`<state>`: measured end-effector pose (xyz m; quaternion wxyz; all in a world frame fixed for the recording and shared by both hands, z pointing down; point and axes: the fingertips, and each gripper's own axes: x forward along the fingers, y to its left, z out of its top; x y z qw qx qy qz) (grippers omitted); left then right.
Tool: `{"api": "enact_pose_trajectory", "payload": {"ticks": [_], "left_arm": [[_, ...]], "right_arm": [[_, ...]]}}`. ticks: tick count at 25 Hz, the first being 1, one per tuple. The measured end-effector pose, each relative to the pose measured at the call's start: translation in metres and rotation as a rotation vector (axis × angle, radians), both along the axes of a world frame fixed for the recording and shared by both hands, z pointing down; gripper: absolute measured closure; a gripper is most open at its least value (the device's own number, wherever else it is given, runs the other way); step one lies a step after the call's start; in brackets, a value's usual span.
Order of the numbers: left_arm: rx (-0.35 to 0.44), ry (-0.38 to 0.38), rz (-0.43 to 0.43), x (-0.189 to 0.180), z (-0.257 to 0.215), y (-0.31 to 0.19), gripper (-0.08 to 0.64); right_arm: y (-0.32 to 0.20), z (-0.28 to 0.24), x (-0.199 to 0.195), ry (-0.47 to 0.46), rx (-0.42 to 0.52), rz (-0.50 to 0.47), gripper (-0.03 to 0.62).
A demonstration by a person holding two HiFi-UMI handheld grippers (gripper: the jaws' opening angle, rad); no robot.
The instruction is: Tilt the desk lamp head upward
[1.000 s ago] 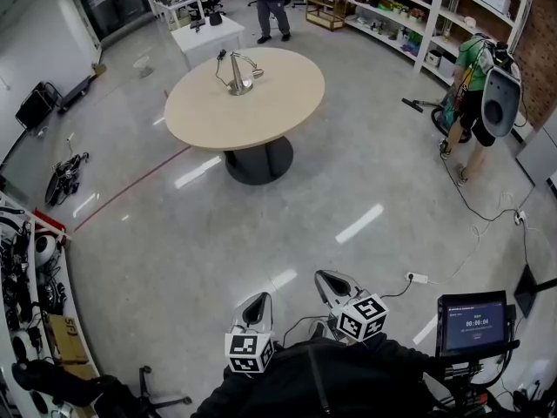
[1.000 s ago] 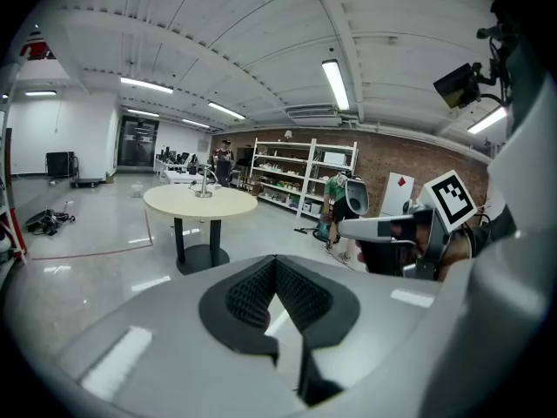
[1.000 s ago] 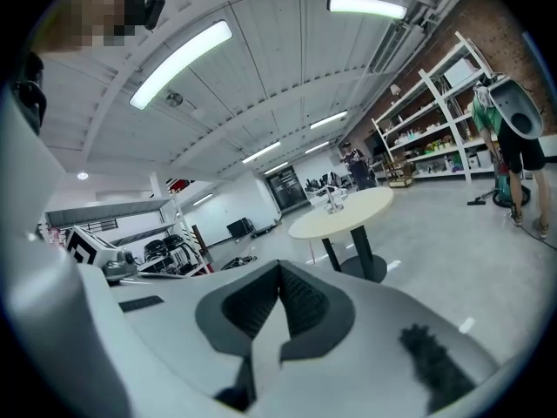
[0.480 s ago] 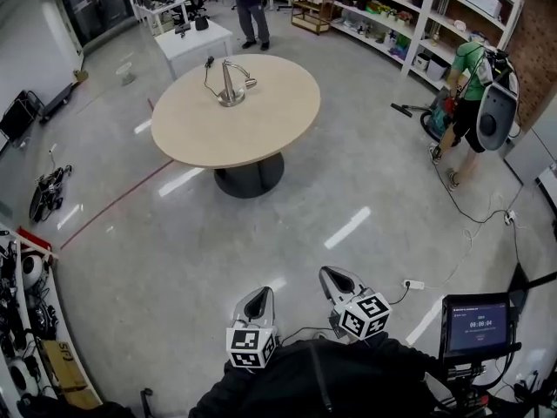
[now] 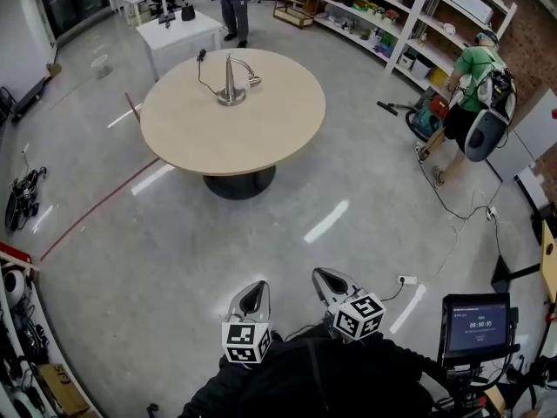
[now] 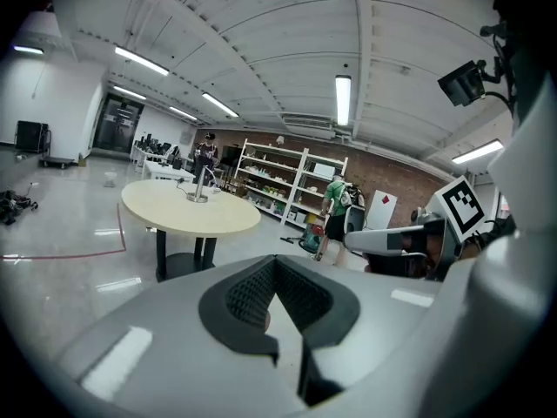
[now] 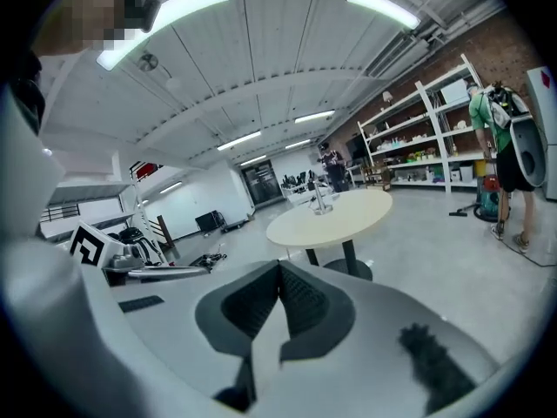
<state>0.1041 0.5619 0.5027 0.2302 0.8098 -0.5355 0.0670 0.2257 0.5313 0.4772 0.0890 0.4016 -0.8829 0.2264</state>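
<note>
A silver desk lamp [image 5: 231, 80] stands near the far side of a round beige table [image 5: 261, 129], its head [image 5: 253, 81] bent down to the right and a thin cord running off to the left. The same lamp [image 6: 202, 185] is small in the left gripper view, and the lamp [image 7: 320, 197] is also small in the right gripper view. My left gripper [image 5: 256, 295] and right gripper [image 5: 325, 279] are held close to my body, far from the table, both shut on nothing.
A person in dark clothes [image 5: 233, 3] stands behind the table by a white desk [image 5: 178, 33]. A person in a green shirt [image 5: 466, 103] walks at the right past shelving [image 5: 409, 16]. A tablet on a stand [image 5: 475, 325] is at my right. Cables [image 5: 461, 207] lie on the floor.
The view has moved forward; the table and lamp sit lower and nearer in the head view. Both grippers stay shut, close to my body. The person in green has shifted.
</note>
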Motion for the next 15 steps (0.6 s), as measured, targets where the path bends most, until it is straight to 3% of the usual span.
{"api": "enact_pose_trajectory", "payload": {"ticks": [9, 15], "left_arm": [[-0.006, 0.024, -0.022, -0.028, -0.009, 0.003, 0.554], [-0.022, -0.016, -0.084, -0.051, 0.007, -0.066, 0.554]], "right_arm": [[-0.008, -0.014, -0.037, 0.035, 0.007, -0.047, 0.598], [-0.087, 0.001, -0.059, -0.027, 0.010, -0.094, 0.598]]}}
